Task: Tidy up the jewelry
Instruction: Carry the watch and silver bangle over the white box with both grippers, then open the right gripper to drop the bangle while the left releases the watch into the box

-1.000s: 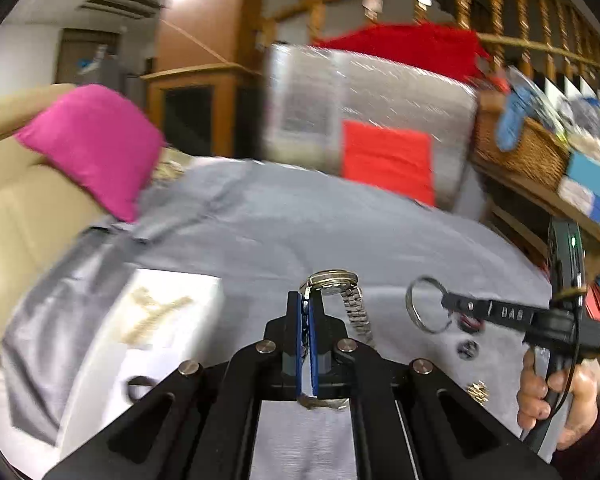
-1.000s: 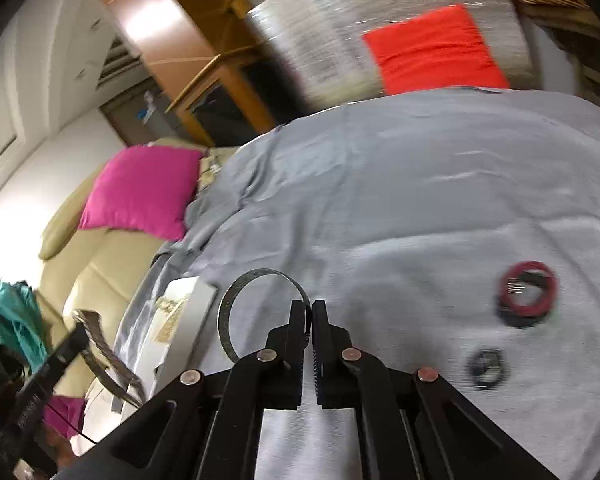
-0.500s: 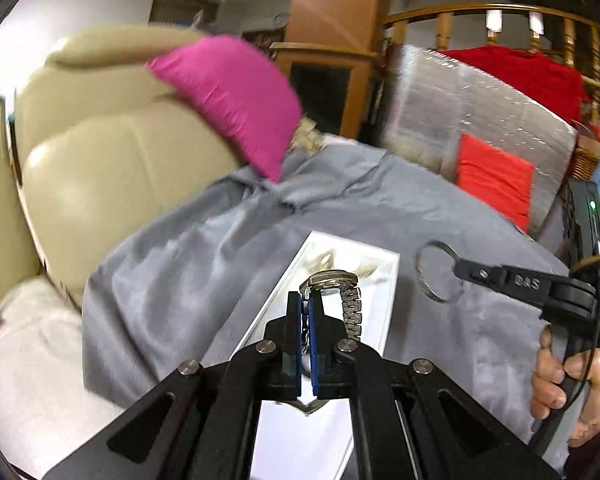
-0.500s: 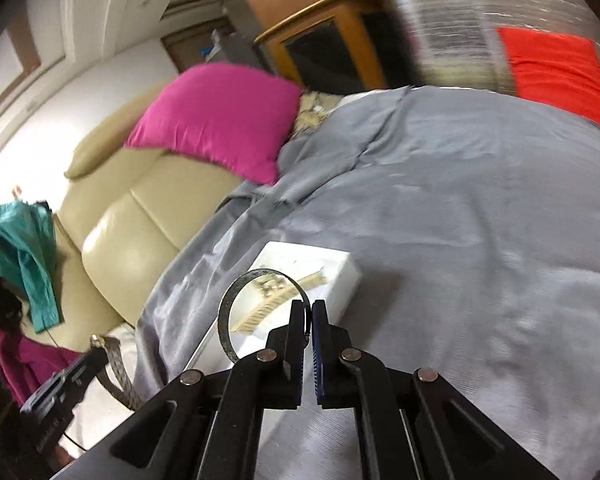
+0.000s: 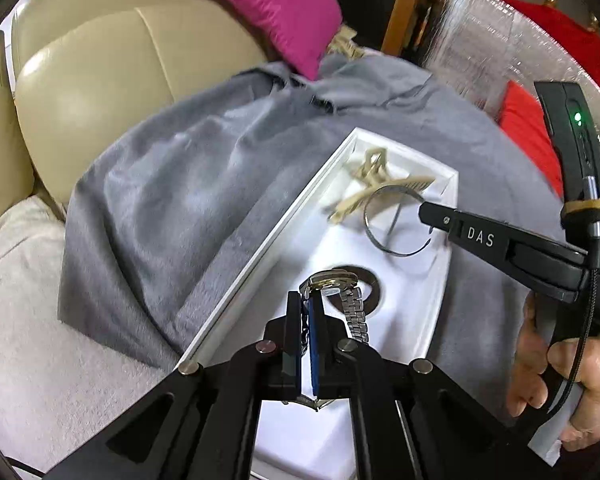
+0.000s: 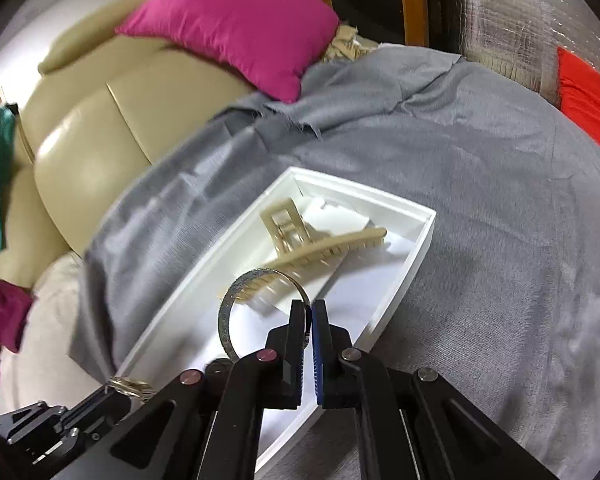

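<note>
Looking along the left tongs, their jaws are clenched on the band of a metal wristwatch, whose case stands just past the tips and whose bracelet hangs toward 5 o'clock. Directly below lies the white tray on a grey blanket, its long axis running from 7 o'clock up to 1 o'clock. A beige hair claw fills the far end at 1 o'clock; a dark ring lies on the tray floor just behind the watch. From 3 o'clock the right tongs reach in, gripping a thin bangle that hangs over the tray's middle, beyond the watch. A hand holds their handle at 4 o'clock.

Seen from the right tongs, the jaws pinch the bangle, whose hoop stands toward 11 o'clock above the tray. The hair claw lies at 12 o'clock, long axis across the tray. The left tongs enter at 8 o'clock with the watch over the near end.

By my reading, both pieces are already above the tray: the bangle over the free floor mid-tray, the watch nearer the near end, so each release turns on dropping clear of the claw and the dark ring.
</note>
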Available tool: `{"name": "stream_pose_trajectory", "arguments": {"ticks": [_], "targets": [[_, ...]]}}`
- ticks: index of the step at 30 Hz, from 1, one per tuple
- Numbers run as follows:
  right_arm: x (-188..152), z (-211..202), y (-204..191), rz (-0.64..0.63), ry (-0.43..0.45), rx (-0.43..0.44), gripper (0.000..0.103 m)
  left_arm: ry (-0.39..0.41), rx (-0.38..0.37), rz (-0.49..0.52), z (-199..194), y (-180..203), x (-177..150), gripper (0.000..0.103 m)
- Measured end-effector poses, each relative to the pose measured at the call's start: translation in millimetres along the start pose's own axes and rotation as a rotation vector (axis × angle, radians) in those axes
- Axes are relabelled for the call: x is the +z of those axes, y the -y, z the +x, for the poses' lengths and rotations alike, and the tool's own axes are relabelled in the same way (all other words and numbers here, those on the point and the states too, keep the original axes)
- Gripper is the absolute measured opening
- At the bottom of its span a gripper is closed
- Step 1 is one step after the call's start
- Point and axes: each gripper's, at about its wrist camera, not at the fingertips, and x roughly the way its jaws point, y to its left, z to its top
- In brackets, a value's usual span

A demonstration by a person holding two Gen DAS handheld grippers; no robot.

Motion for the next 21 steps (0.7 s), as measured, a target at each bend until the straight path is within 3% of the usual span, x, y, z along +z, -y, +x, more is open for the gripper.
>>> {"name": "stream_pose_trajectory", "arguments": {"ticks": [13,15,19,20,21], "targets": [[2.6,20.1,-12.7,-0.139,-0.145,-0.124,0.005,-0.129,0.055,-0.036,37.7,-1.2,-2.3,0.004],[6.3,18.6,-11.0,-0.114,-0.16,-0.119,0.005,-0.143,0.057,-0.041,40.3,-1.1,-3.4,0.004],[11.4,10.4,-11.5,-0.1,-0.18,-0.095,0.02,-0.165,0.058,-0.048,43.6,-3.1,-3.7,0.006],[12.4,4.9,-12.0,-0.101,-0.171,-0.089,0.024,-0.17,0.055,-0.046,44.2,-2.2,-3.7,0.014],[13.3,0.0,-12.3,-0.098,-0.161,-0.084,0.024,-0.175,0.052,-0.045,44.5,-1.2,-4.1,0.03]]}}
